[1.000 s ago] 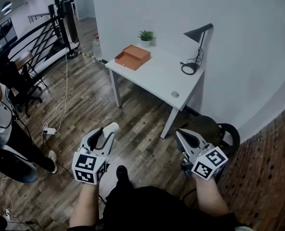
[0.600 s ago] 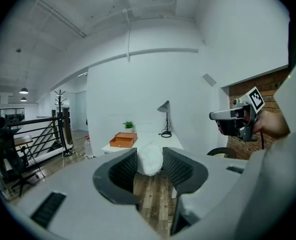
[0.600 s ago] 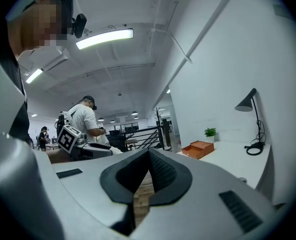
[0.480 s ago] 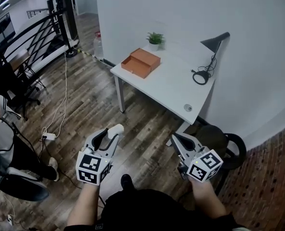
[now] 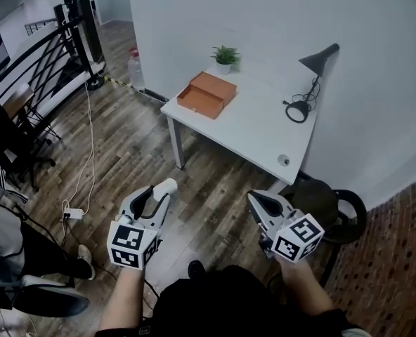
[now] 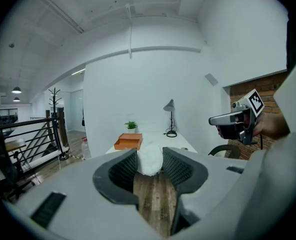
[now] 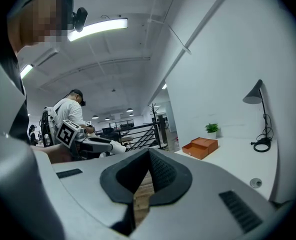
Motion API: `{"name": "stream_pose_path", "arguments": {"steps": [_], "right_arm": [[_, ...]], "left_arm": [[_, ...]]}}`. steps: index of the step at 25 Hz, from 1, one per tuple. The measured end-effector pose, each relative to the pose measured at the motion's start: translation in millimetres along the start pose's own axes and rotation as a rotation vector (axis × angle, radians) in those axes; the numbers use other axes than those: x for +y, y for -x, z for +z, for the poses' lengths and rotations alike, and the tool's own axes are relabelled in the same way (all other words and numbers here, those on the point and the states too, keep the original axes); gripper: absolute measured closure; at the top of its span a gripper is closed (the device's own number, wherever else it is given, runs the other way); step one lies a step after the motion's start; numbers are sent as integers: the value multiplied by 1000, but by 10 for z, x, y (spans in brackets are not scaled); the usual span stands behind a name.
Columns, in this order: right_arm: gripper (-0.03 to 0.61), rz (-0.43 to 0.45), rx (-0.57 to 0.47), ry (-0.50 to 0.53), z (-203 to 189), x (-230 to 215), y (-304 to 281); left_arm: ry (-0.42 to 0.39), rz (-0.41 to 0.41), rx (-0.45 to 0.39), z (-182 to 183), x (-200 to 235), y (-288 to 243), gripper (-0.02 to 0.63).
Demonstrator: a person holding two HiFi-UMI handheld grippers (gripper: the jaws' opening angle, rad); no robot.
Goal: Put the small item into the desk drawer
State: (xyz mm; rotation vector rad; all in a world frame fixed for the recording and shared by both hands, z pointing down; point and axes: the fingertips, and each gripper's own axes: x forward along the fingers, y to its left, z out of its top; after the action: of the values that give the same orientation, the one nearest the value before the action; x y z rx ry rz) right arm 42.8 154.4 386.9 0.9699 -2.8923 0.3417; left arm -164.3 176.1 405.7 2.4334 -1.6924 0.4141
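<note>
- The left gripper (image 5: 161, 191) is clamped on a small white item (image 6: 149, 160), which is pinched between its jaw tips.
- The right gripper (image 7: 148, 158) is held empty, with its jaws pressed together.
- An orange drawer (image 5: 206, 95) is seen well ahead of both grippers, on a white desk (image 5: 257, 128).

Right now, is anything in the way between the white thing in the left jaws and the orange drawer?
Nothing visible is. The left gripper holds the white thing, and only wood floor lies between it and the desk. The orange drawer sits near the desk's edge, the plant behind it, the lamp off to the side.
</note>
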Motion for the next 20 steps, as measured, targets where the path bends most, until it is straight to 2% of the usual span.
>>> {"name": "stream_pose_path", "arguments": {"steps": [10,16,20], "right_arm": [[575,-30,8,-33,3,-177,-328],[575,2,9,-52,47,-545,-693],[575,25,8,-65,113,-961,-1033]], "left_arm": [[4,-28,-5,72,304,-302,448],[29,3,14,115,536,-685,448],[31,12,35,195,658,-1131,448]]}}
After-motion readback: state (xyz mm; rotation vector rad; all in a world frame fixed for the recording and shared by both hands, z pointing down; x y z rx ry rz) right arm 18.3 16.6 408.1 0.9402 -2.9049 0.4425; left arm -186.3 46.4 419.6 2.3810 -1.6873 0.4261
